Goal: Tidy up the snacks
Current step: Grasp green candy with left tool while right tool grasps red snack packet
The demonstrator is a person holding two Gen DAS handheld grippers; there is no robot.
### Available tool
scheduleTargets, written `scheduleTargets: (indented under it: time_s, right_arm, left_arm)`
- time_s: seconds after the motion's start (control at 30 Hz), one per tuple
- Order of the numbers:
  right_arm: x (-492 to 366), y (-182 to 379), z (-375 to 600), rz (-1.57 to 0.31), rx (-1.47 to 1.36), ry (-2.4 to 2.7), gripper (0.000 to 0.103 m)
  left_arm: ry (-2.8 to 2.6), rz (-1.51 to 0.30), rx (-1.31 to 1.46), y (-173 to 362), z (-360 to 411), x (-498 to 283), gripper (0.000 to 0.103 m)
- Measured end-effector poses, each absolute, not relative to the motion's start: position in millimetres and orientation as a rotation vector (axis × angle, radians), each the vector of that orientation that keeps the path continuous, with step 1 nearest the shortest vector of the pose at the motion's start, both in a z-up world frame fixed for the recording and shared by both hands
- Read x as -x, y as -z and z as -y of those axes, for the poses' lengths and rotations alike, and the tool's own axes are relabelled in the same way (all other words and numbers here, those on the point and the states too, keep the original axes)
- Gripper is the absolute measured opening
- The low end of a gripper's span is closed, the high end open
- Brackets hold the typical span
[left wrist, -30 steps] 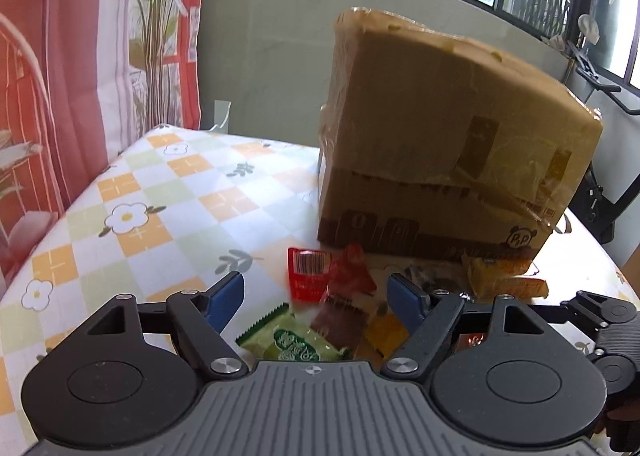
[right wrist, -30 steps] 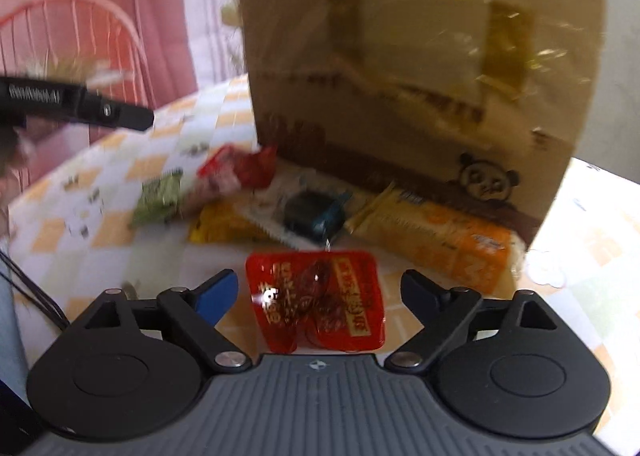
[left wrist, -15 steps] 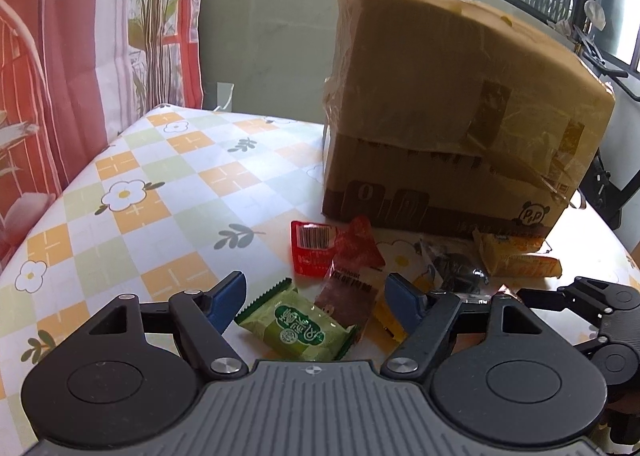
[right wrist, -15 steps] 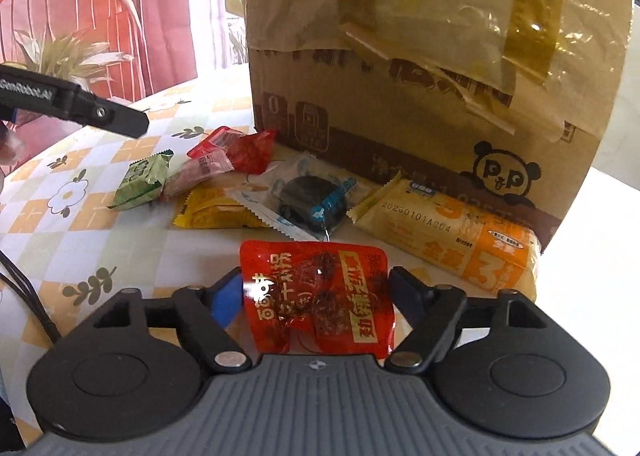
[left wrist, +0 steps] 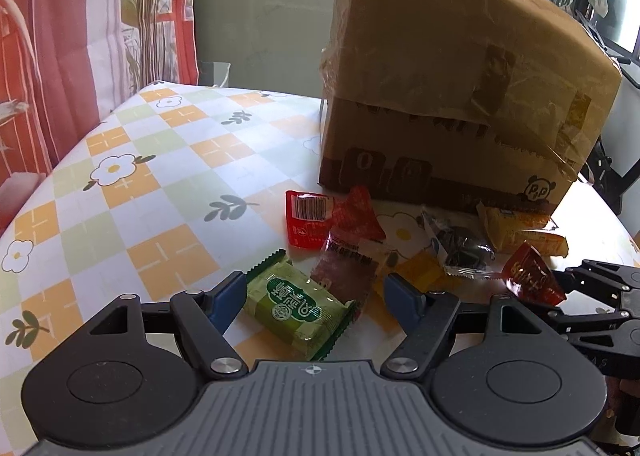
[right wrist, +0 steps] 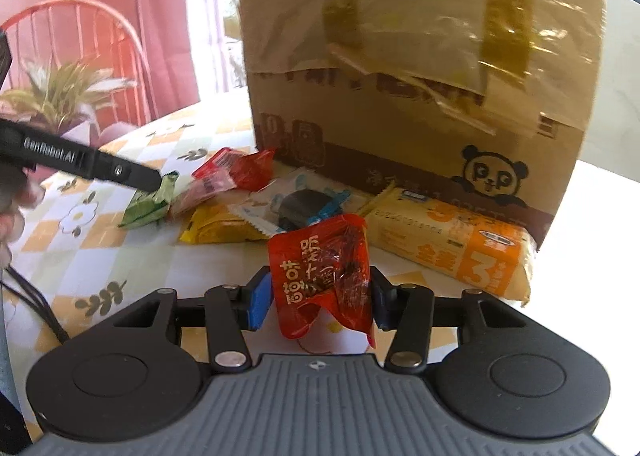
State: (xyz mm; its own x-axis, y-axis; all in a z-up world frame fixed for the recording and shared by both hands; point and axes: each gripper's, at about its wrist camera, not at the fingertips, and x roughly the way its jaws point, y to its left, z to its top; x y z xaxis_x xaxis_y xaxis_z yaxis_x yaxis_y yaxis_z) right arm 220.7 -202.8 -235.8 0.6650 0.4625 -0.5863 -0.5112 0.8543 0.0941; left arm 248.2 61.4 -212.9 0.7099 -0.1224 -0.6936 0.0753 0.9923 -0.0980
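My right gripper [right wrist: 318, 302] is shut on a red snack packet [right wrist: 322, 276] and holds it crumpled, lifted off the table; the packet also shows at the right of the left wrist view [left wrist: 530, 276]. My left gripper [left wrist: 314, 294] is open, its fingers on either side of a green snack packet [left wrist: 298, 308] that lies on the table. Several other snacks lie in front of a taped cardboard box [left wrist: 452, 96]: a red packet [left wrist: 310, 218], a dark cookie packet [right wrist: 300, 208], a yellow packet [right wrist: 218, 228] and an orange bar [right wrist: 452, 248].
The table has a checked flower-print cloth [left wrist: 160, 184]. The box [right wrist: 420, 68] stands tall right behind the snacks. A red curtain [left wrist: 60, 36] hangs beyond the left edge. The left gripper's body [right wrist: 80, 166] reaches in from the left of the right wrist view.
My right gripper has closed on the red packet and raised it off the table. My left gripper has come closer to the green packet, still open.
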Motion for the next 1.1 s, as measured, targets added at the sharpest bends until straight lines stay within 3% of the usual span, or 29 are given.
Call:
scheduleTargets:
  time_s: [0.43,0.63,0.8,0.9,1.1]
  right_arm:
    - [-220,237,203,-0.641,0.074,-0.554,0.051]
    - [-221,236,202,-0.646,0.074,-0.561,0.051]
    - [-223,237,203,-0.656,0.067,-0.566,0.051]
    - [-222,237,203,-0.659,0.065,-0.567,0.051]
    - [-223,237,203,-0.659,0.065,-0.567,0.051]
  left_arm:
    - [0.103,-0.813,0.084,221,-62,-251,0.075]
    - [0.088,-0.869,0.266,223,-73,-257,0.075]
    - [0.032,-0.887,0.262,228,-74,-272,0.074]
    - [-0.002,-0.880,0.213,231,-74,-279,0.057]
    - [-0.013,-0.846,0.130,234,-68,-279,0.055]
